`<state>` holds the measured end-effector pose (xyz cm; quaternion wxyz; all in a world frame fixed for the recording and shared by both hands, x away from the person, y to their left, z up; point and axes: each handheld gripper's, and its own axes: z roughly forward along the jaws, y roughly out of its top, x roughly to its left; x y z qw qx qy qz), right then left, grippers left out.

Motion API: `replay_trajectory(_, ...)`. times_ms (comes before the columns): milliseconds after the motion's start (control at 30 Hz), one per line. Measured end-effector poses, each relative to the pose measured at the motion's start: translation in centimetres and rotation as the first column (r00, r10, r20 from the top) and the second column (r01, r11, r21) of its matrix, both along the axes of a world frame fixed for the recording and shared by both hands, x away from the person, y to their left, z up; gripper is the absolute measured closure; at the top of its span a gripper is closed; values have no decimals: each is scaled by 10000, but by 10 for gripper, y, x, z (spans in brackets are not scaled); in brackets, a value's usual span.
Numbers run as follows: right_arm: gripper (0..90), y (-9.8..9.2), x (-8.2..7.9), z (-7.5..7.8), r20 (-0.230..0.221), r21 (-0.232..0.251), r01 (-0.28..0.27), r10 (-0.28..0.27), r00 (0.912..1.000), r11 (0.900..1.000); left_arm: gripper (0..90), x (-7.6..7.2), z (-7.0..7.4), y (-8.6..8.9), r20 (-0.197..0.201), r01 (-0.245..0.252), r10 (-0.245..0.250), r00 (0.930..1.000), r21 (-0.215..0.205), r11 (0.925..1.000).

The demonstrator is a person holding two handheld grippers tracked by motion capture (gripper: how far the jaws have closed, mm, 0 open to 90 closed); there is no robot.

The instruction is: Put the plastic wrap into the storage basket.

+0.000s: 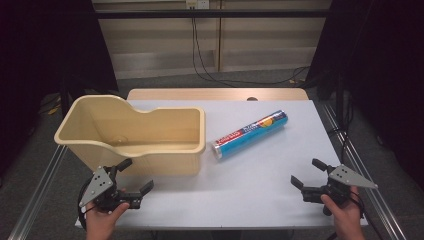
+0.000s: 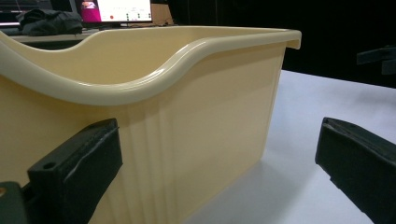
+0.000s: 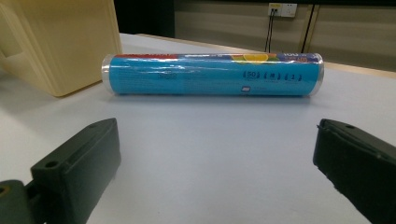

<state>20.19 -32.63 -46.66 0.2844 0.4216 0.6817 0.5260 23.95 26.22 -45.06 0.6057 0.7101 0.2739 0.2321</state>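
Tube (image 1: 249, 134) lies on the table (image 1: 260, 185) just right of the bin (image 1: 131, 131), long axis crosswise ahead of my right tongs (image 1: 306, 174), the nearer pair; both tongs gape empty, left tongs (image 1: 136, 176) facing the bin.

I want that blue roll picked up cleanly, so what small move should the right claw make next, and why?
Probably ease the right claw forward toward the blue roll. Its jaws stand open and empty, the roll lies on its side across them farther up the table, beside the cream bin, with bare surface between.
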Motion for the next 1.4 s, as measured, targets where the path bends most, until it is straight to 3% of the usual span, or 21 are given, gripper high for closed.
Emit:
replay_trajectory(400, 5, 8, 5, 3, -211, -250, -99, 94, 9997, 9996, 5, -1, 0, 0, 25, 62, -62, 10000, 80, 9999)
replay_trajectory(467, 6, 15, 10, 5, -424, -392, -130, 114, 9990, 9991, 7, -1, 0, 0, 8, 116, -117, 9999, 163, 9998)
replay_trajectory(767, 12, 37, 26, 16, -631, -1384, -476, 391, 9972, 9892, 7, -2, 0, -2, 16, 187, -188, 9998, 164, 9997)
replay_trajectory(833, 12, 42, 33, 20, -771, -1316, -576, 477, 9959, 9896, 7, -2, 0, -3, 2, 204, -204, 9998, 165, 9997)
replay_trajectory(1000, 14, 58, 60, 31, -1210, -1663, -790, 592, 9909, 9829, 7, -3, -1, -4, -55, 230, -229, 9997, 89, 9997)
replay_trajectory(1167, 16, 69, 78, 38, -1369, -1902, -848, 591, 9888, 9781, 8, -3, -1, -5, -79, 244, -244, 9997, 38, 9997)
replay_trajectory(1267, 16, 80, 97, 42, -1531, -2298, -947, 601, 9864, 9686, 8, -3, -2, -4, -175, 316, -313, 9994, 166, 9994)
replay_trajectory(1400, 18, 92, 116, 44, -1832, -2478, -1047, 595, 9813, 9631, 8, -3, -2, -6, -202, 397, -392, 9990, 260, 9989)
